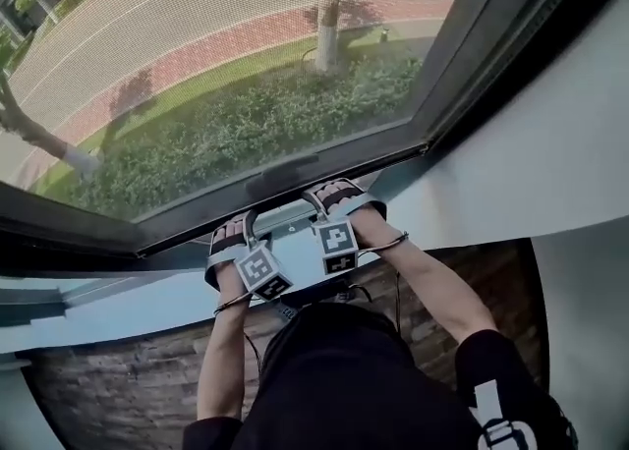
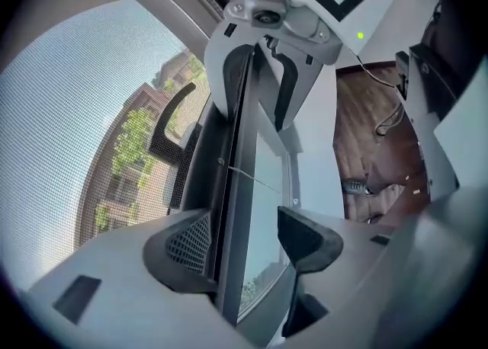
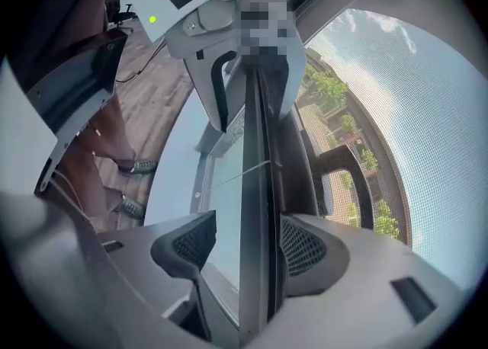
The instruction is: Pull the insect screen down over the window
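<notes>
Step, judged: final seating. Screen [image 1: 197, 55] nearly down, bar [image 1: 285, 181] at 6 o'clock. Left claw [image 2: 245, 241], right claw [image 3: 248, 247] spread, straddling bar. Next: pinch bar, press down.

Insect screen [image 1: 197, 35]: fine woven mesh, see-through. Screen bar [image 2: 235, 203]: dark, matt, smooth, looks metal. Left tool pads [image 2: 187, 244]: black, grid-textured. Tool body [image 2: 114, 294]: grey matt plastic. Floor [image 2: 366, 126]: wood planks.
</notes>
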The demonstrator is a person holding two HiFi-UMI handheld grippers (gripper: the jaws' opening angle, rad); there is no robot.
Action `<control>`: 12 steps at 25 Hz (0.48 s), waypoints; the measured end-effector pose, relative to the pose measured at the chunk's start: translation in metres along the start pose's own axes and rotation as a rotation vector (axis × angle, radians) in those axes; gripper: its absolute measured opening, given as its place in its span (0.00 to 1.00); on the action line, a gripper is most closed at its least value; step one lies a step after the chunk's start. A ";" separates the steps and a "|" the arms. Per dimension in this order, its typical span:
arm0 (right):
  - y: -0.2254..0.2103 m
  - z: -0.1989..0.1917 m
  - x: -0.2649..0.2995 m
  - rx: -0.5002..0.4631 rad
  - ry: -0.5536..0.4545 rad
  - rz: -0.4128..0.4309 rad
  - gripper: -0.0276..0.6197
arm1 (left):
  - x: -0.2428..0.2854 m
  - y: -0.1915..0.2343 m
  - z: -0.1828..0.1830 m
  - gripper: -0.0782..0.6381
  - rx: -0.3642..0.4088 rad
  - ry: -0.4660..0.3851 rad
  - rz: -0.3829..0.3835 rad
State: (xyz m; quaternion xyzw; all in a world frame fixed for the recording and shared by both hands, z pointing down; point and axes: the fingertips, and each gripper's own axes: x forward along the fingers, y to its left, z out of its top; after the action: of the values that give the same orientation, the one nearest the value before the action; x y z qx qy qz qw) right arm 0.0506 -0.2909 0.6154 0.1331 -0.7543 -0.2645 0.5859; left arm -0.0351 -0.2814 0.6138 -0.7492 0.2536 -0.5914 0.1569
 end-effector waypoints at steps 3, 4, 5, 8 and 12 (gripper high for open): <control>0.003 0.004 0.002 0.011 -0.016 0.001 0.45 | -0.003 -0.002 -0.004 0.51 -0.027 -0.020 0.005; 0.004 0.006 0.001 0.022 -0.026 -0.001 0.45 | -0.006 -0.003 -0.006 0.51 -0.051 -0.031 0.003; 0.005 0.007 -0.002 0.036 -0.038 -0.005 0.45 | -0.010 -0.003 -0.007 0.51 -0.085 -0.045 0.003; 0.003 0.002 -0.014 0.094 -0.070 -0.028 0.45 | -0.024 0.006 0.001 0.51 -0.208 -0.110 -0.002; -0.007 -0.018 -0.040 0.248 -0.118 -0.048 0.45 | -0.047 0.016 0.014 0.51 -0.334 -0.185 -0.037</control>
State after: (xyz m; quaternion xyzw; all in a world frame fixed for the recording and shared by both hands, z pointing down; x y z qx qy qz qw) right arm 0.0782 -0.2808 0.5818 0.2067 -0.8109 -0.1903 0.5133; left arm -0.0332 -0.2688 0.5638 -0.8204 0.3189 -0.4726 0.0422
